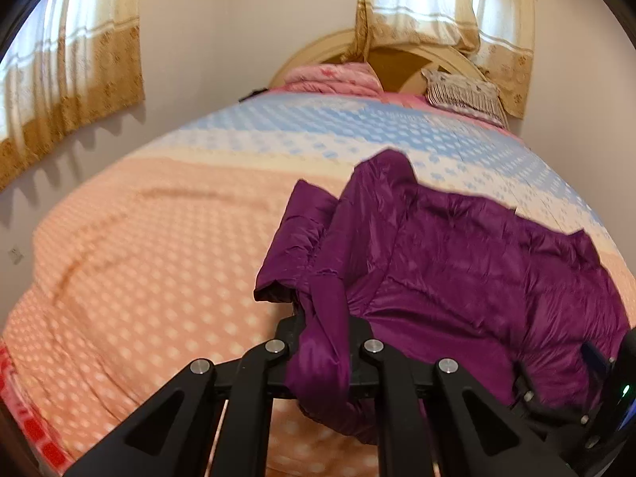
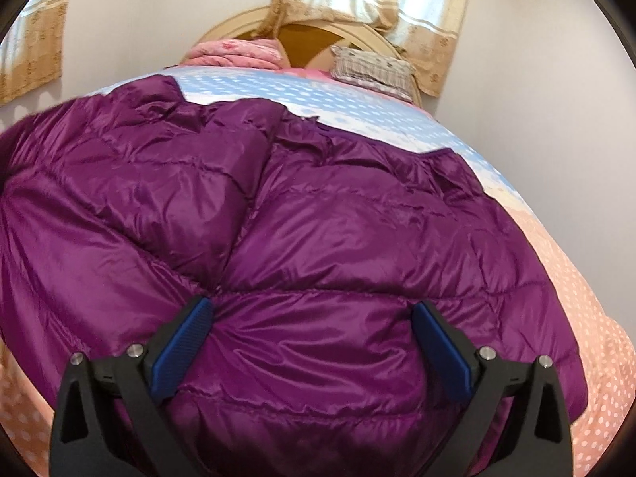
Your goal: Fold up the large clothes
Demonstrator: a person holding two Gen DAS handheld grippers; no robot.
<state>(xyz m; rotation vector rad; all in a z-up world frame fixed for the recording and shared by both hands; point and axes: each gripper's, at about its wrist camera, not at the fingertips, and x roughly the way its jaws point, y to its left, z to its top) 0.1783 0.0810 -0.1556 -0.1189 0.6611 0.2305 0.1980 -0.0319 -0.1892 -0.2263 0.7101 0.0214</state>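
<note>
Bed (image 1: 131,262): wide, soft, covered by a dotted spread, peach nearer, blue toward the headboard (image 2: 246,24) at 12 o'clock; curtained windows (image 1: 71,67) at 10 and 1 o'clock. Purple down jacket (image 2: 318,218): spread across the near half of the bed, quilted, puffy, likely light; shell glossy and probably slippery, so a deep pinch at a seam or hem should hold best. Pink bedding (image 1: 334,75) and patterned pillow (image 2: 369,67): by the headboard, well apart from the jacket. Left gripper (image 1: 322,342): jaws closed on a fold of the jacket edge at 6 o'clock. Right gripper (image 2: 312,314): jaws spread wide, blue pads (image 2: 183,349) straddling the padding, gripping nothing.
</note>
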